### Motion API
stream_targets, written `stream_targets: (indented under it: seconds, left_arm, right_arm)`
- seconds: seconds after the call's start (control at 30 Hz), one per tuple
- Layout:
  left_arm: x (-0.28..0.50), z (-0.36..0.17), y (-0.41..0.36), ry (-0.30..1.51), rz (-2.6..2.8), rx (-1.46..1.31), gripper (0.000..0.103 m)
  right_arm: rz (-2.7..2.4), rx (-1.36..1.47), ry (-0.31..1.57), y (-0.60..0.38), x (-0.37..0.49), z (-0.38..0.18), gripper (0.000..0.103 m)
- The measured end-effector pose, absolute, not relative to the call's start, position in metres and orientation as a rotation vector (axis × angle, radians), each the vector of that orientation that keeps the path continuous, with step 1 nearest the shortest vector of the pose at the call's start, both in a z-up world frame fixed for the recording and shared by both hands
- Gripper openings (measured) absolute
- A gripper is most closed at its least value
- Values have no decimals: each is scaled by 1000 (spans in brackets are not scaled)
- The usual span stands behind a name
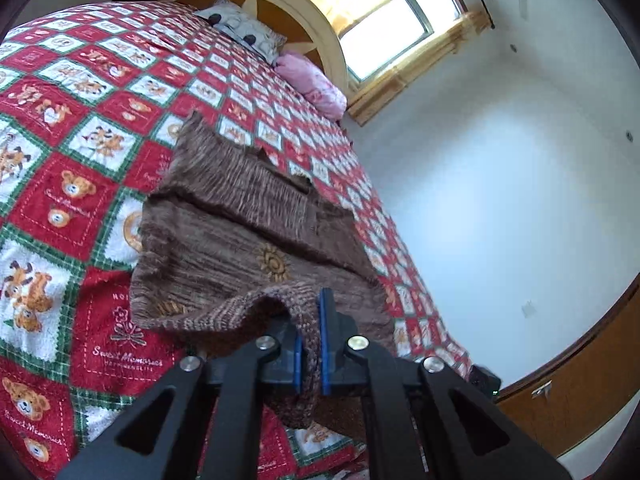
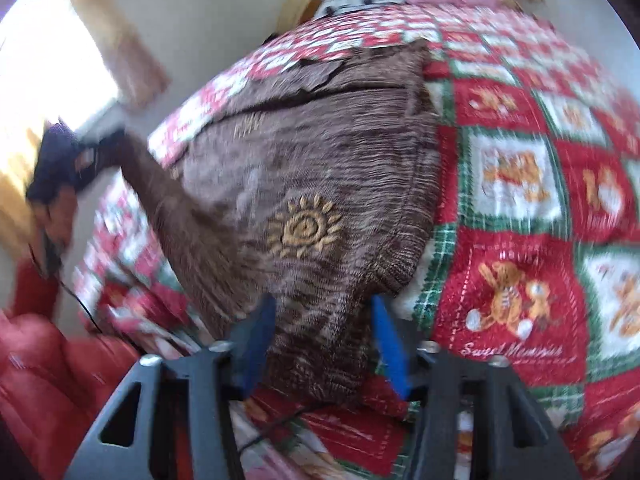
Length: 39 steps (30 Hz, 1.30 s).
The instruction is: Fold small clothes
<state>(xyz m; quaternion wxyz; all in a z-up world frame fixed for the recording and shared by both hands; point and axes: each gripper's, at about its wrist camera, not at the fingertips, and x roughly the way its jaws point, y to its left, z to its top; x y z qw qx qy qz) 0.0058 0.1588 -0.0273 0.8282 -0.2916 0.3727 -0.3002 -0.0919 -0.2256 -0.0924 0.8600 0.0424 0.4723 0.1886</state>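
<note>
Left tool (image 1: 310,344) tight on sweater (image 1: 240,232)

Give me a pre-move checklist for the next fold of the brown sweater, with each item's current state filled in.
1. Left gripper has a firm grip: ok, its blue pads are shut on a bunched edge of the brown knit sweater.
2. Right gripper has a grip: not ok, its jaws stand apart with sweater fabric lying between them.
3. Sweater rests on the patchwork quilt: ok, most of it lies there, upper part already folded over.
4. Sun emblem faces up: ok.
5. Right view is sharp enough to judge contact: not ok, motion-blurred.
6. Black cable under the right gripper is clear of the fabric: cannot tell.
</note>
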Motion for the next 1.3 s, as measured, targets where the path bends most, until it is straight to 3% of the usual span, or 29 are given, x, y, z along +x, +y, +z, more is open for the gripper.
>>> stream_targets:
  seconds: [0.03,0.07,0.27,0.4,0.57,0.6,0.63,0.67,0.7,0.73,0.77,0.8,0.93,1.0,1.03,1.3]
  left_arm:
    - [5,-29,156,796,-639,-603,6]
    - [4,-31,154,802,-641,-588,6]
    - [21,-24,157,825,-641,-594,6]
    - [55,-18,167,846,-568,-604,6]
    - [111,-51,176,972,-400,-594,6]
    - [118,-57,177,992,-365,-576,9]
    - [123,-63,179,1010,-346,-559,11]
    - [124,-66,181,1020,-337,-545,13]
    - [126,-69,184,1026,-332,-529,20]
    - [126,-69,187,1025,-334,-514,29]
    - [125,-69,190,1019,-334,-500,33]
    - [124,-68,194,1008,-325,-479,40]
    - [113,-59,208,947,-280,-353,41]
    - [103,-57,219,915,-271,-305,41]
    - [102,-58,224,907,-262,-278,41]
    - [82,-68,216,925,-341,-159,41]
  right_arm:
    - [379,48,992,-223,-93,-92,16]
    - [368,45,1000,-223,-91,-92,9]
    - [436,300,1028,-250,-60,-86,6]
    - [455,545,952,-284,-13,-69,6]
    - [264,758,909,-333,44,-88,7]
    - [233,778,921,-337,48,-92,9]
    - [223,801,922,-340,49,-95,20]
    - [222,819,900,-342,47,-96,41]
    - [218,808,873,-342,43,-93,56]
    - [207,774,849,-340,38,-89,79]
    - [191,725,826,-335,32,-83,83]
    - [181,652,808,-329,27,-76,83]
    - [218,243,817,-287,9,-47,83]
    - [269,147,844,-271,1,-46,73]
    - [312,162,872,-266,-2,-48,68]
    - [511,475,1058,-247,22,-95,68]
